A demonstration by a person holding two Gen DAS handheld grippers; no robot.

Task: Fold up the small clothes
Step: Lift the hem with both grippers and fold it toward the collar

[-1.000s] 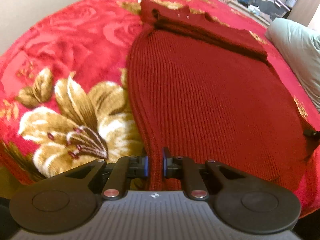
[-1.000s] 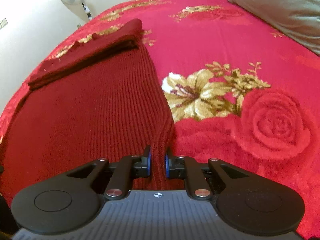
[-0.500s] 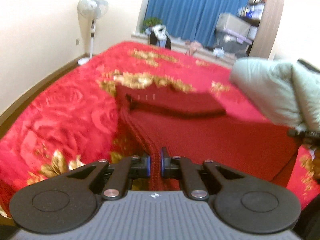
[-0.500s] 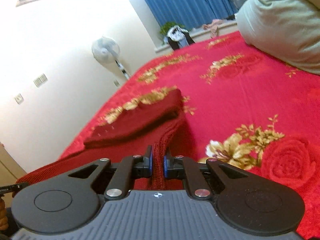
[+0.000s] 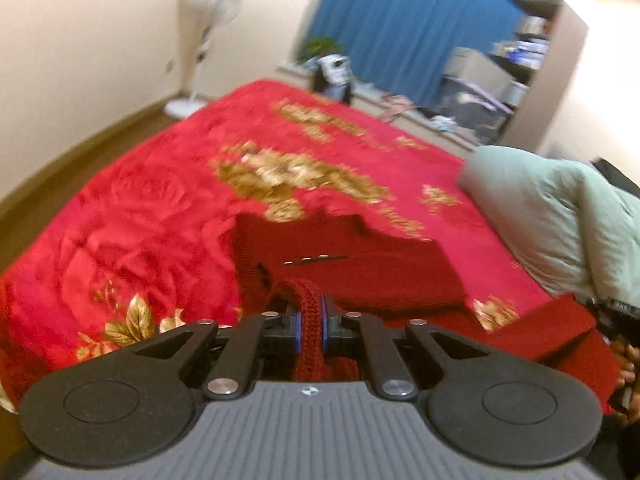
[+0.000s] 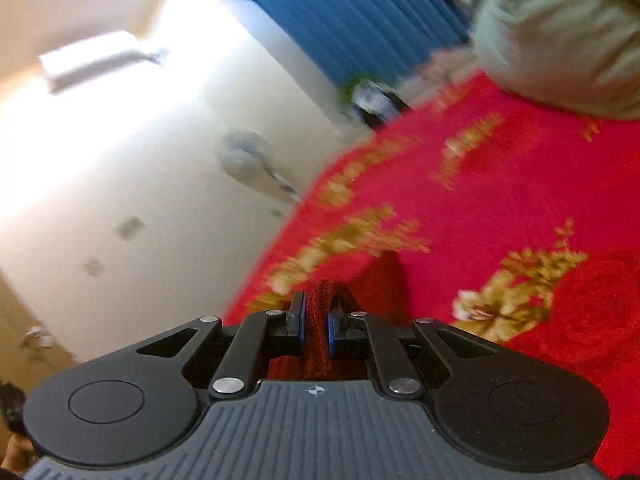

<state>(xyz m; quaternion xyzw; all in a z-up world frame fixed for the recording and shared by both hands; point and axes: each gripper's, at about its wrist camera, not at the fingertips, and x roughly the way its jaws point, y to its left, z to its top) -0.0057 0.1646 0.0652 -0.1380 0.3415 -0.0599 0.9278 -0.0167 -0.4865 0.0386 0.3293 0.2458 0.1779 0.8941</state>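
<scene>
A dark red knitted sweater lies on the bed, its far part with folded sleeves still flat on the blanket. My left gripper is shut on a bunched edge of the sweater's hem, lifted off the bed. In the right wrist view my right gripper is shut on the hem's other corner; a strip of sweater shows beyond its fingers. At the right edge of the left wrist view, the raised far corner of the sweater hangs by the other gripper and a hand.
A red blanket with gold flowers covers the bed. A pale green pillow lies at the right. A standing fan, blue curtain and cluttered shelves are beyond the bed. The right view is tilted and blurred.
Both grippers rose with the hem pinched, lifting the near part of the sweater off the blanket. The views swung up from the bed toward the room; the right one rolled.
</scene>
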